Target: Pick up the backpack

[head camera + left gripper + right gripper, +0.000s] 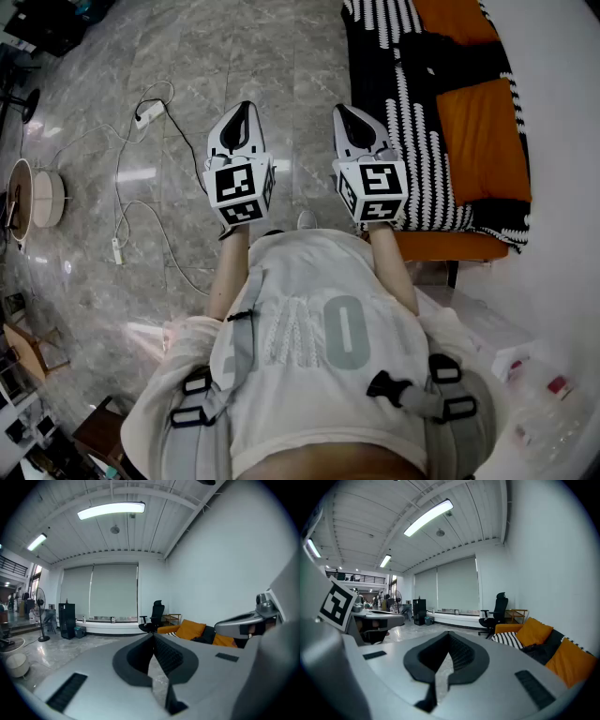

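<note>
Grey backpack straps with black buckles lie over the person's shoulders, the left strap (240, 349) and the right strap (439, 401), against a white shirt. The bag's body is hidden. Both grippers are held out level in front of the chest, side by side over the marble floor. My left gripper (245, 109) is shut with nothing in it, its ribbed pads meeting at the tip (153, 637). My right gripper (346, 112) is also shut and empty (449, 635). Neither touches the straps.
An orange sofa (483, 131) with a black-and-white striped blanket (411, 141) stands at the right, close to the right gripper. A power strip with a white cable (148, 114) lies on the floor at the left. A black office chair (155, 616) stands far ahead.
</note>
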{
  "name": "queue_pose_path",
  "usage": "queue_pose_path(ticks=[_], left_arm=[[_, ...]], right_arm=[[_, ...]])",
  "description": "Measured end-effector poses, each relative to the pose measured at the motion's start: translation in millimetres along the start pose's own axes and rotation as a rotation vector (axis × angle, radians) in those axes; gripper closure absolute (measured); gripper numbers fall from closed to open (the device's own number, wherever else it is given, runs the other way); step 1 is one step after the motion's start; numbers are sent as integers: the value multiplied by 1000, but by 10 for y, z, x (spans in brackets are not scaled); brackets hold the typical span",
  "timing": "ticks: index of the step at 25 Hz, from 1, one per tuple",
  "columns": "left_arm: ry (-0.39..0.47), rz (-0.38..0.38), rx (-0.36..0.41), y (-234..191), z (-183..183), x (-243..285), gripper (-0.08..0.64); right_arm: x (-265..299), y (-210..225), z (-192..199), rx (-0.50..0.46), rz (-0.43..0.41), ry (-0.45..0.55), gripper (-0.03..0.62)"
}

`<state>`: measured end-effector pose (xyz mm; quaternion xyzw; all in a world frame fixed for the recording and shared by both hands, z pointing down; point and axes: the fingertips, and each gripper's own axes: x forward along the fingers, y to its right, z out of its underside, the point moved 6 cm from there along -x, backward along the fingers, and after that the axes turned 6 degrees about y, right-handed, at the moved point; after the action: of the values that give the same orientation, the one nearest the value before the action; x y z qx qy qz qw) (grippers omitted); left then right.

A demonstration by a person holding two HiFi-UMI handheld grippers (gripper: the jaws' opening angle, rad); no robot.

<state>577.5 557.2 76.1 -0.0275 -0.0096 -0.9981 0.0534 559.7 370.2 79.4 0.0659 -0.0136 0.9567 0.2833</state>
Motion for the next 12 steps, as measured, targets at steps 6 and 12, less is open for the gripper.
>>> queue_pose_path(ticks=[6, 12], left_arm=[[7, 4, -11, 7, 22, 53, 541], [-6, 6, -21, -13, 50, 20, 541]], right_arm=[[39, 36, 25, 0, -21, -7, 586], [69, 45, 108, 76, -12, -20, 586]])
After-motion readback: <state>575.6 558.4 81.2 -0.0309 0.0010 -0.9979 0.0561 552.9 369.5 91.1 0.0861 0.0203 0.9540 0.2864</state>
